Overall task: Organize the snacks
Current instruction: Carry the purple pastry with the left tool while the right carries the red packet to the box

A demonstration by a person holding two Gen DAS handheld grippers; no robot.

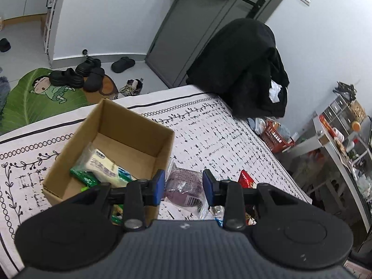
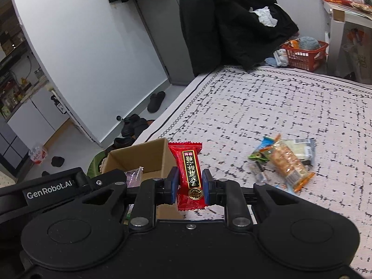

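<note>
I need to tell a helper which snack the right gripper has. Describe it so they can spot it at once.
On the patterned tablecloth stands a cardboard box; just right of it the right gripper is shut on a red packet, held upright. Its plain red wrapper with a black label strip sets it apart from the orange and green packets lying farther right.

loose snacks (image 2: 284, 160) blurred — box (image 2: 139, 158) front hidden behind fingers (image 2: 173, 186)
</note>
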